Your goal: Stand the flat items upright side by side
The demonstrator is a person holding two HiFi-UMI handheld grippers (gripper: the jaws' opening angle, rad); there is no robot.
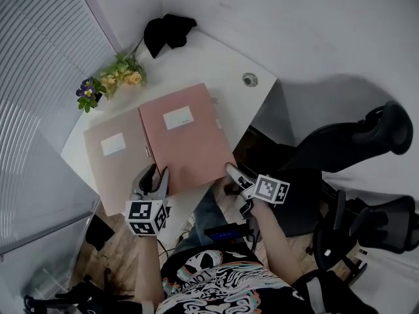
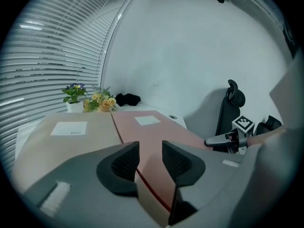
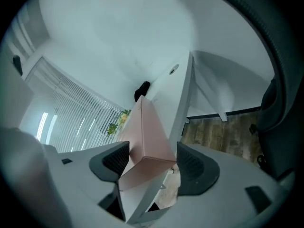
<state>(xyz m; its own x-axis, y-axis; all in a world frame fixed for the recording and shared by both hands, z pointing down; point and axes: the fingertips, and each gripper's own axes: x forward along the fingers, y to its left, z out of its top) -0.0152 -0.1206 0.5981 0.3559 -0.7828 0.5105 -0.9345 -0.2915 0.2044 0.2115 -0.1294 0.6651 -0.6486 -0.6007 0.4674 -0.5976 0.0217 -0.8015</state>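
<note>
Potted flowers [image 1: 121, 75], black cloth [image 1: 167, 31], office chair [image 1: 344, 142]

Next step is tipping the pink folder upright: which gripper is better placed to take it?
Right, probably. The right gripper holds its open jaws astride the near corner of the pink folder. The left gripper, also open, only hovers over the seam between it and the beige folder.

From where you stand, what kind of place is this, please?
Probably an office: a white desk with a round cable hole, a black swivel chair beside it, grey slatted window blinds, and a flat pink file box lying on the desk.
</note>
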